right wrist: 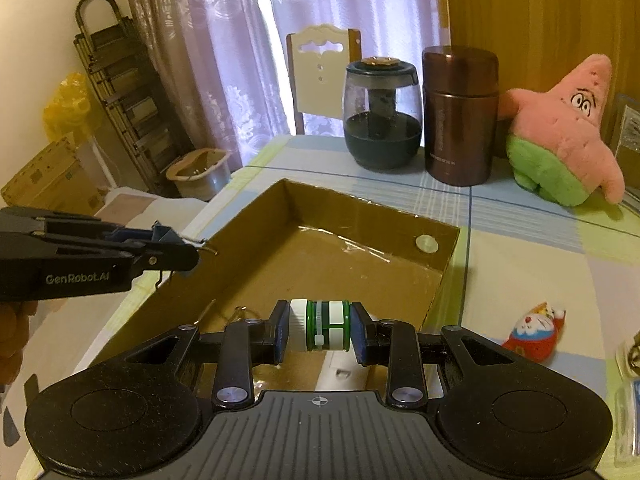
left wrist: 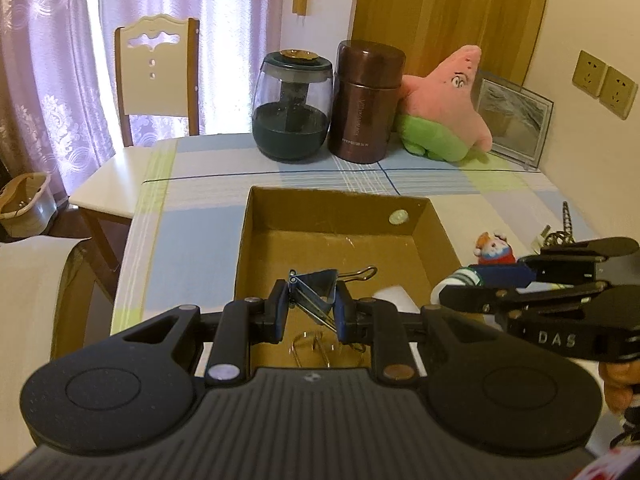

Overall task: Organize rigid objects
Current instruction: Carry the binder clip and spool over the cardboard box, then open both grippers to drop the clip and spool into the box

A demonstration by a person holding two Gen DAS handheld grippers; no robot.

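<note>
1. The left gripper (left wrist: 310,310) is clenched on a blue binder clip (left wrist: 316,286), held above the near end of the cardboard box (left wrist: 340,204), toward 6 o'clock of its floor. The clip's long axis runs from about 10 o'clock to 4 o'clock in the left wrist view, and its wire handle points toward 2 o'clock. The risk, as I judge it: the pads bear on slanted, springy faces, so the clip could pivot or squirt out sideways on release.

2. Loose paper clips (left wrist: 316,350) lie on the box floor at 6 o'clock, right under the held clip; a drop there could tangle the wires.

3. The right gripper (right wrist: 319,330) is clenched on a green-and-white bottle (right wrist: 326,324), gripped end to end, with its long axis level from 9 to 3 o'clock and the white cap toward 9. It hangs over the box's near right corner. Released there, I expect the round body to roll or catch the wall.

4. Both grippers crowd the same near edge, so they could knock together.
</note>
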